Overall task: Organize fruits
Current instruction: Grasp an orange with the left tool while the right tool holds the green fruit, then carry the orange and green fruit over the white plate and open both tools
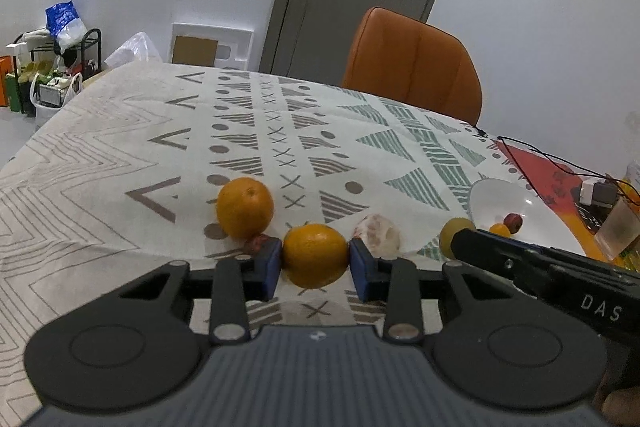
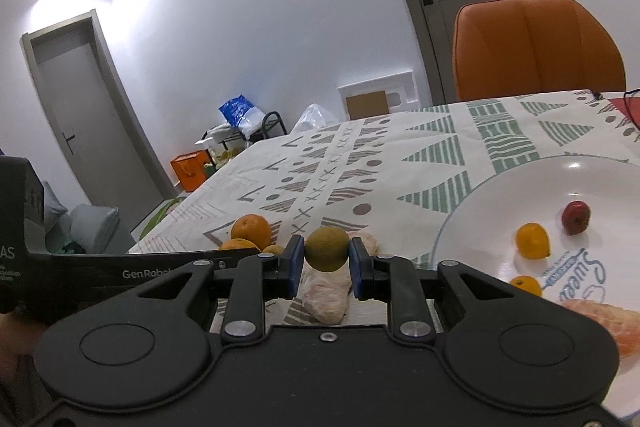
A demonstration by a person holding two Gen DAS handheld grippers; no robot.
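Left gripper (image 1: 316, 261): fingers pinching an orange (image 1: 315, 255) just above the counter (image 1: 100, 163). Right gripper (image 2: 324, 261): fingers clamped on a greenish fruit (image 2: 327, 248), likely bound for the white plate (image 2: 472, 223) nearby.

White letters "DAS" stand on the black body of the right gripper (image 1: 460, 245). The left gripper (image 2: 256, 251) carries "Gen Robo", cut off, along its side, plus "AS". Blue script on the white plate (image 2: 500, 187) reads "Swee", partly hidden.
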